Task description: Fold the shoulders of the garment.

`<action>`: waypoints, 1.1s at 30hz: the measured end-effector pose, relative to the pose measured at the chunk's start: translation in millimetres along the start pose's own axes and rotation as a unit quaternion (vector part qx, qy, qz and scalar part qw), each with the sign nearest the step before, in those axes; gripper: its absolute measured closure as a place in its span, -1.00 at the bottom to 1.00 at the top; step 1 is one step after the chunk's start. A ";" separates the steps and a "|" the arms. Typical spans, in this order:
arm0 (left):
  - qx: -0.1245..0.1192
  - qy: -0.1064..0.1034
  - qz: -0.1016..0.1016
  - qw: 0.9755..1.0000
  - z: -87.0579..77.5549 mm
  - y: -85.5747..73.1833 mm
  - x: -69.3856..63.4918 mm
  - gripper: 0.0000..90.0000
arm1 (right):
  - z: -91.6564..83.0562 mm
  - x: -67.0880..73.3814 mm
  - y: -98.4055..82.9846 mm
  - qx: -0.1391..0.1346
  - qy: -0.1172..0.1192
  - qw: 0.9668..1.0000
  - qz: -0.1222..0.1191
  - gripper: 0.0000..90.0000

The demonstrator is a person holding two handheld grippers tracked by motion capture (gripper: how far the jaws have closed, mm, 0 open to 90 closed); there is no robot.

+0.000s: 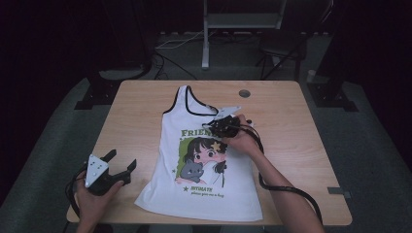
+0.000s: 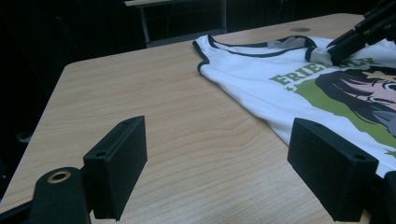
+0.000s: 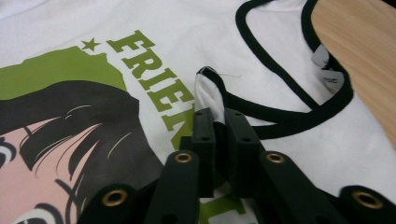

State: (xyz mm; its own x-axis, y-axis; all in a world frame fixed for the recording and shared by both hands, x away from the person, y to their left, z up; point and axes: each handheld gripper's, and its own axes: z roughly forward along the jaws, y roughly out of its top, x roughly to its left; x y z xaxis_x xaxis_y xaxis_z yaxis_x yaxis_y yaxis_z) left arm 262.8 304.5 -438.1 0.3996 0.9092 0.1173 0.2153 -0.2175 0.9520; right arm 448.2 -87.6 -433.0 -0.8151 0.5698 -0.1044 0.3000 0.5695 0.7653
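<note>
- While the right gripper [image 1: 219,127] sits over the chest of the white tank top [image 1: 197,184], its fingers [image 3: 204,135] are pressed together, pinching a small raised fold of the white cloth beside the black trim [image 3: 280,122] of the neckline, just above the green lettering [image 3: 154,79].
- Tank top: lies flat, print side up, near the middle of the wooden worktop [image 1: 141,111]; neck toward the far edge, hem toward the person's edge. Black binding at neck and armholes; a cartoon print [image 1: 201,158] of a dark-haired figure on a green patch with a grey animal fills the front.
- Labels [image 3: 332,80]: small white tags inside the neck opening, seen in the right gripper view.
- Left gripper [image 1: 121,162]: held in the person's left hand [image 1: 92,201] at the near left corner of the worktop, apart from the shirt's hem; its fingers [image 2: 116,165] are spread wide with only bare wood between them.
- Right hand [image 1: 243,141]: rests on the gripper over the shirt's right side, a black cable [image 1: 291,190] trailing back along the forearm.
- Round grommet [image 1: 244,93]: set in the worktop near the far edge, beyond the shirt.
</note>
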 end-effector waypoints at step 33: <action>0.000 0.000 -0.001 1.000 -0.2 0.0 0.1 -0.57 | -34.0 22.4 -19.7 -0.015 0.031 0.998 -0.057 0.88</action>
State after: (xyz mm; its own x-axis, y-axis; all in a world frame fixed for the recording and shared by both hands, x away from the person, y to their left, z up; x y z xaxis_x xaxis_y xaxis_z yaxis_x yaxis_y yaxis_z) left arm 262.7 304.7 -438.0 0.3991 0.9095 0.1161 0.2150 -0.2159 0.9524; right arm 407.2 -106.2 -428.8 -0.8722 0.4641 -0.1544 0.1887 0.6106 0.7692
